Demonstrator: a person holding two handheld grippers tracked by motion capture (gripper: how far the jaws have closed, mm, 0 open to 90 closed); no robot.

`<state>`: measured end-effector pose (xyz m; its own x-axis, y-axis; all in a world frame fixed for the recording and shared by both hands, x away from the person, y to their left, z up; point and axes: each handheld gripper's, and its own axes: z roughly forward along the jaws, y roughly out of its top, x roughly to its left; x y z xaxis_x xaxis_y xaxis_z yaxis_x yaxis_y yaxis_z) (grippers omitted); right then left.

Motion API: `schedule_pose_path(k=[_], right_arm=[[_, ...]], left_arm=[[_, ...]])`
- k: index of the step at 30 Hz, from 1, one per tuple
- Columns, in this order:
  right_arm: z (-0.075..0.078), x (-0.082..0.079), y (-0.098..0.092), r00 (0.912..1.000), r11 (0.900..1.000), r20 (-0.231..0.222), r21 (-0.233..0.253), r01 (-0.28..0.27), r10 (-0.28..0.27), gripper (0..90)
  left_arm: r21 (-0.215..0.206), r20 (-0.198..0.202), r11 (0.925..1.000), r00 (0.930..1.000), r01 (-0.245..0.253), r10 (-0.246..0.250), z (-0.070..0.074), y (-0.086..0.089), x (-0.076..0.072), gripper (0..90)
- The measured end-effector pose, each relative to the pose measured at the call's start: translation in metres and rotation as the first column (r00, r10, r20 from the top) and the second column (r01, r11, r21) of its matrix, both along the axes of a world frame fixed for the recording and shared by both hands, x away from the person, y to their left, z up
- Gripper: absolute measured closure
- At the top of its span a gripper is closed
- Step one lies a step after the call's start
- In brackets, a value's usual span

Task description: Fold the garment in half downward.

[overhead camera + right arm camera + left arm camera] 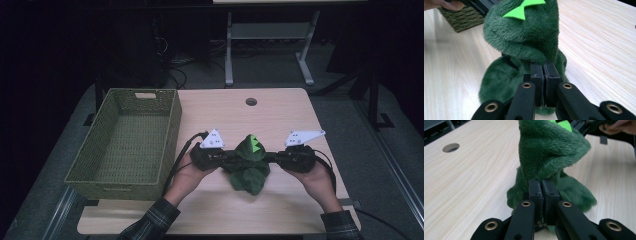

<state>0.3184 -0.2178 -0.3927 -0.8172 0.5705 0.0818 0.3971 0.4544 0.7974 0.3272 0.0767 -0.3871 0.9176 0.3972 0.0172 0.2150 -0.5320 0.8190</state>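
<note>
A dark green plush toy point(248, 165) with bright green spikes sits on the light wooden table point(235, 115), between my two grippers. My left gripper point(231, 157) is shut on its left side; in the left gripper view the plush point(549, 152) rises above the closed jaws of my left gripper point(541, 187). My right gripper point(267, 157) is shut on its right side; in the right gripper view the plush point(524, 37) with a bright green patch point(521, 10) stands just beyond my right gripper point(543, 71).
A green woven basket point(125, 142) stands on the table's left part, with nothing in it. A round cable hole point(251, 102) lies near the far edge. Behind the table stand white desk legs point(229, 50) on the dark floor.
</note>
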Motion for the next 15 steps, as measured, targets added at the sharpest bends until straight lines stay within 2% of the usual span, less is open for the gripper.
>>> schedule_pose_path(k=[5, 11, 12, 15], right_arm=[[-0.006, -0.011, -0.002, 0.9996, 1.0, -0.021, -0.007, -0.021, 0.021, 87.7], [-0.015, -0.023, 0.001, 0.9975, 0.999, -0.057, -0.019, -0.044, 0.043, 87.4], [-0.016, -0.025, 0.001, 0.9976, 0.998, -0.053, -0.032, -0.047, 0.045, 87.4], [-0.018, -0.03, 0.001, 0.997, 0.998, -0.058, -0.021, -0.052, 0.05, 87.5]], left_arm=[[0.014, 0.0, 0.9997, 0.9998, 0.02, -0.02, -0.007, 0.005, -0.01, 87.3], [0.029, -0.021, 0.9984, 0.9987, 0.047, -0.047, -0.017, 0.004, -0.022, 87.2], [0.034, -0.022, 0.998, 0.9984, 0.053, -0.052, -0.018, 0.004, -0.024, 87.2], [0.041, -0.032, 0.9972, 0.9976, 0.063, -0.061, -0.021, 0.003, -0.028, 87.2]])
